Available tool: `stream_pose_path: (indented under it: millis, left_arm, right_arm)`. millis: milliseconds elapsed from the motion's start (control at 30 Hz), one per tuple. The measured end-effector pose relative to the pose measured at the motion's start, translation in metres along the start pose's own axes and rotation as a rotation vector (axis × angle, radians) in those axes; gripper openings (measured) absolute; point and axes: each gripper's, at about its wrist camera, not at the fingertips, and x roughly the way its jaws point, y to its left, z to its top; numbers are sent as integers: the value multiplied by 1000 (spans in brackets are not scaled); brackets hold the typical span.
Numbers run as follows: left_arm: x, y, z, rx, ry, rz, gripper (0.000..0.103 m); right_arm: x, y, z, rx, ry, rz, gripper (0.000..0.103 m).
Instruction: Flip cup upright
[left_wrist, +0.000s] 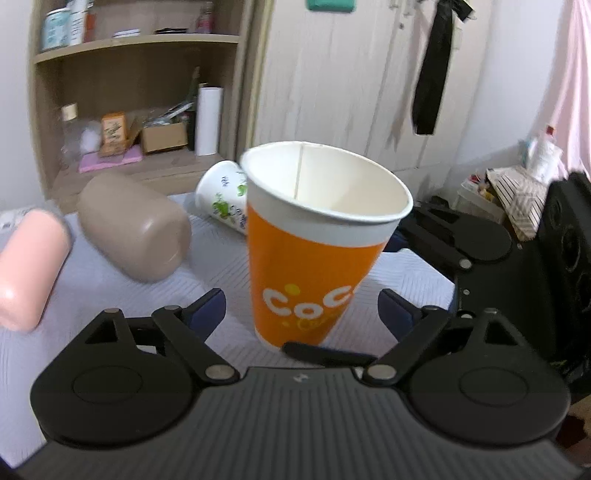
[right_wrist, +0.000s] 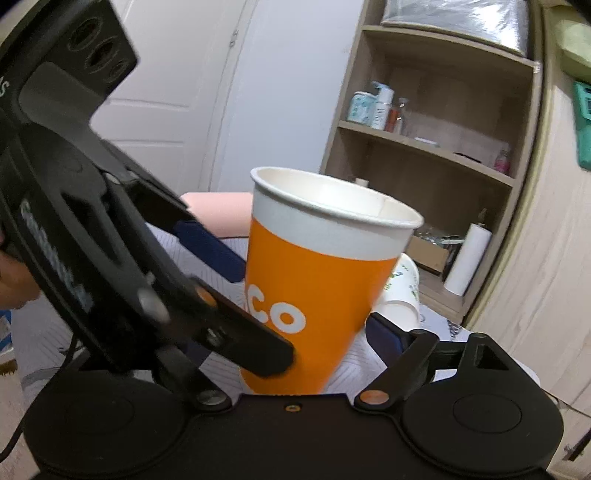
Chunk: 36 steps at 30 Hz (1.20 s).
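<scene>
An orange and white paper cup (left_wrist: 314, 258) stands mouth up, tilted a little, on the pale striped cloth; it also shows in the right wrist view (right_wrist: 314, 280). My left gripper (left_wrist: 303, 310) is open, its blue pads apart from the cup on both sides near its base. My right gripper (right_wrist: 295, 328) has the cup between its fingers; its right pad (right_wrist: 384, 332) lies at the cup's side, and its left finger is hidden behind the left gripper's body (right_wrist: 92, 229). I cannot tell whether it grips the cup.
A white cup with green print (left_wrist: 225, 195) lies on its side behind the orange cup. A brown cup (left_wrist: 136, 229) and a pink cup (left_wrist: 29, 266) lie on their sides at the left. A wooden shelf (left_wrist: 140, 92) stands behind; clutter sits at the right.
</scene>
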Motion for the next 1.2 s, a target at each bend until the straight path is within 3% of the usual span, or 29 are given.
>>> stream_pose_path:
  millis: [67, 167, 400, 533, 733, 967, 1200]
  left_arm:
    - [-7, -5, -1, -16, 19, 52, 91]
    - [-24, -16, -5, 21, -12, 115, 91]
    - [-55, -34, -12, -32, -23, 163, 94]
    - [-72, -45, -18, -28, -32, 281, 95]
    - [-104, -39, -31, -159, -100, 324, 101]
    - [-122, -33, -45, -262, -85, 455, 103]
    - [-135, -43, -52, -247, -109, 439, 103]
  right_arm:
    - [-7, 1, -4, 24, 8, -21, 89]
    - [-21, 2, -10, 46, 10, -27, 89]
    - [-47, 7, -6, 87, -7, -71, 89]
    - [-71, 16, 1, 119, -38, -130, 89]
    - [-111, 26, 9, 220, -92, -225, 89]
    - [-143, 34, 18, 319, -118, -309, 90]
    - [-146, 45, 24, 308, -78, -329, 95]
